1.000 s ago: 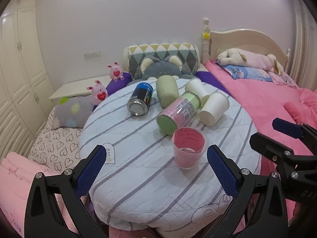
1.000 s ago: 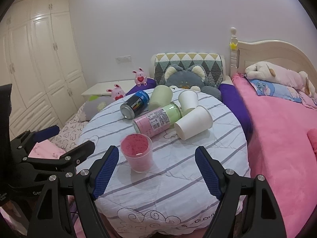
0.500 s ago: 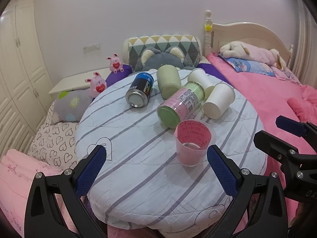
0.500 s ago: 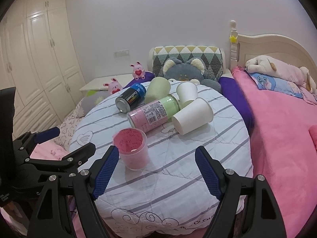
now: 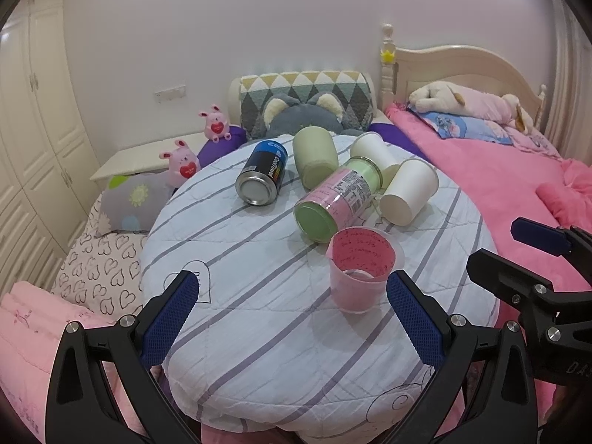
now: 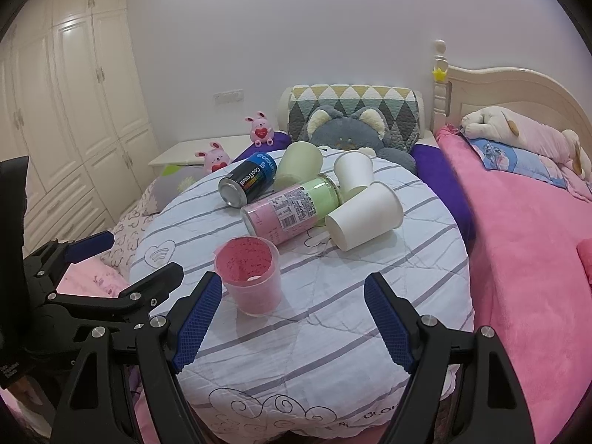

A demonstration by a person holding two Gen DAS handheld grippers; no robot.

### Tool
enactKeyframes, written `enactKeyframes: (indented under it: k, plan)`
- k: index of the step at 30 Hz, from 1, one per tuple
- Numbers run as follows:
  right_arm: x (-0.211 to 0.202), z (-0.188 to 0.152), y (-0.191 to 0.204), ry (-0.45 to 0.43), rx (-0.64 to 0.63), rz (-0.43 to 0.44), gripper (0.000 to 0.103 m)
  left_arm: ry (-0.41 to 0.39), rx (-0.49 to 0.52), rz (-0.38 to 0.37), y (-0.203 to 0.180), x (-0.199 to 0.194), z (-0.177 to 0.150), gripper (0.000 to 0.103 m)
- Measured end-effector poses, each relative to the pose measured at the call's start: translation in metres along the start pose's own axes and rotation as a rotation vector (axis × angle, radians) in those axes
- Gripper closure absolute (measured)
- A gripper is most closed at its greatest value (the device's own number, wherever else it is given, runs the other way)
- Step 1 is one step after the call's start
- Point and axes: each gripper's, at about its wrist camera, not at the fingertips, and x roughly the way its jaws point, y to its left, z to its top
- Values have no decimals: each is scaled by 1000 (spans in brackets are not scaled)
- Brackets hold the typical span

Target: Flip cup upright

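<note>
Writing inside upright pink cup point(image 5: 360, 270) illegible.

- tools: 2, the left tool point(image 5: 292, 310) and the right tool point(image 6: 292, 320), both jaws spread wide, nothing between them
- pink translucent cup point(image 5: 362, 270): 1, upright, at 6 o'clock of the cluster on the desk point(image 5: 259, 314)
- white paper cups: 2, one on its side point(image 5: 409, 197) at 3 o'clock, the other point(image 5: 373, 151) at 1 o'clock
- green cup point(image 5: 314, 157): 1, at 12 o'clock, mouth not visible
- pink-and-green jar point(image 5: 338, 199): 1, on its side, centre of cluster
- blue-black can point(image 5: 263, 177): 1, on its side, at 10 o'clock
- pink bunny toys: 2, one point(image 5: 181, 161) near the desk edge, one point(image 5: 216, 127) further back
- grey cat plush point(image 5: 303, 118): 1
- long pink-white plush point(image 5: 473, 101) on the bed point(image 5: 499, 185): 1
</note>
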Motion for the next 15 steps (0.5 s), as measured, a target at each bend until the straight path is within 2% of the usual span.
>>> enactKeyframes:
  k: [9, 15]
  plan:
    - [9, 1, 8, 21, -15, 4, 22, -1, -10, 1, 15, 3, -5, 0]
    - [13, 1, 10, 24, -9, -4, 22, -51, 13, 36, 21, 2, -10, 0]
